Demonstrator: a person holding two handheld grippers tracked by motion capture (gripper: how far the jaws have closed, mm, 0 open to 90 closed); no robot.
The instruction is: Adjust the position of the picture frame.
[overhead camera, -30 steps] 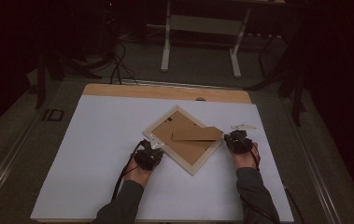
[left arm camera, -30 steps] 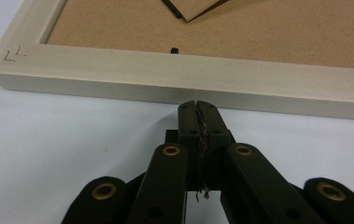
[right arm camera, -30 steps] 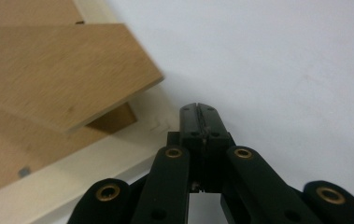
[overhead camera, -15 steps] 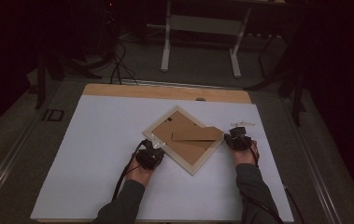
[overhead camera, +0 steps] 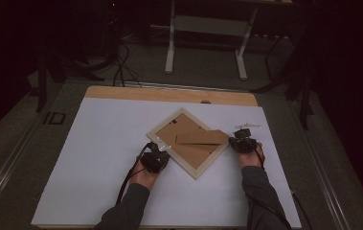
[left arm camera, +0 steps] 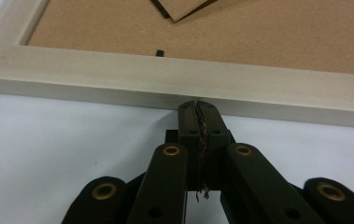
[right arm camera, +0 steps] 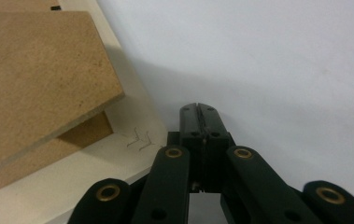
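Seen from above, a pale wooden picture frame (overhead camera: pixel 188 143) lies face down and cornerwise on the white table (overhead camera: pixel 97 163), its brown easel stand (overhead camera: pixel 202 137) splayed across the backing, with the left gripper (overhead camera: pixel 157 154) and right gripper (overhead camera: pixel 242 140) at opposite edges, apparently to steady it. Along the left gripper (left arm camera: pixel 198 106), the jaws are pressed together, empty, tips against the frame's rail (left arm camera: pixel 174 77). Along the right gripper (right arm camera: pixel 198 109), jaws likewise meet on nothing, just beside the frame's corner (right arm camera: pixel 132 135).
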